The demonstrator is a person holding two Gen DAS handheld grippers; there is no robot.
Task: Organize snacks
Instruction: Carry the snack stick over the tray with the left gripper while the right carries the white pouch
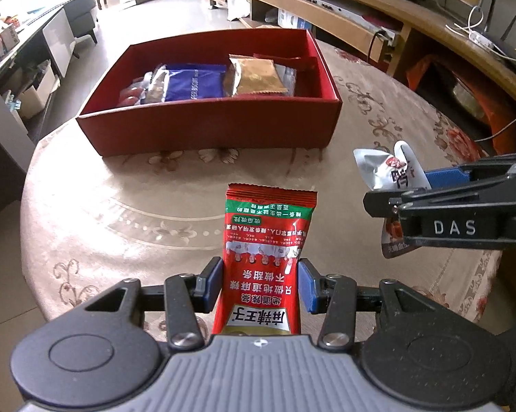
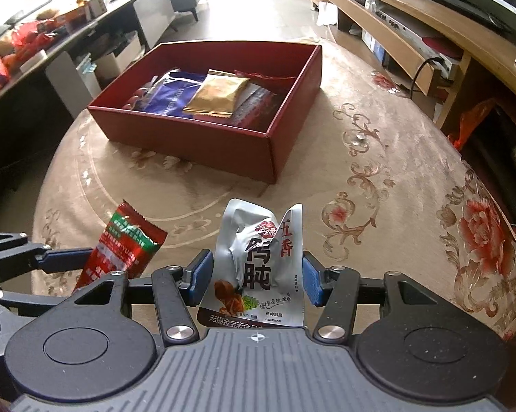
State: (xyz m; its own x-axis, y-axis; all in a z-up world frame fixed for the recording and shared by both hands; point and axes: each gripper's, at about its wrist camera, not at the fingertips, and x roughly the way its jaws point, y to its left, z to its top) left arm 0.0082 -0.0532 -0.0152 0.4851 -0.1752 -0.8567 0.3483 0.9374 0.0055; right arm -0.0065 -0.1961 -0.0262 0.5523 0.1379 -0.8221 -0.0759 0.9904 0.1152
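My left gripper [image 1: 260, 283] is shut on a red snack packet [image 1: 266, 240] with green band, held above the round table. My right gripper [image 2: 258, 279] is shut on a silver snack pouch [image 2: 258, 257] with black and red characters. Each shows in the other's view: the silver pouch [image 1: 392, 171] at the right in the left wrist view, the red packet [image 2: 120, 247] at the left in the right wrist view. A red open box [image 1: 210, 127] stands ahead on the table; it also shows in the right wrist view [image 2: 189, 140]. Inside it lie a blue packet [image 1: 192, 82], a gold packet [image 1: 256, 77] and other snacks.
The round table carries a beige floral cloth [image 2: 378, 171]. A wooden TV cabinet [image 1: 395, 24] runs along the right. A dark sideboard [image 2: 34, 68] with clutter stands at the left, and a grey sofa [image 1: 81, 13] is farther back.
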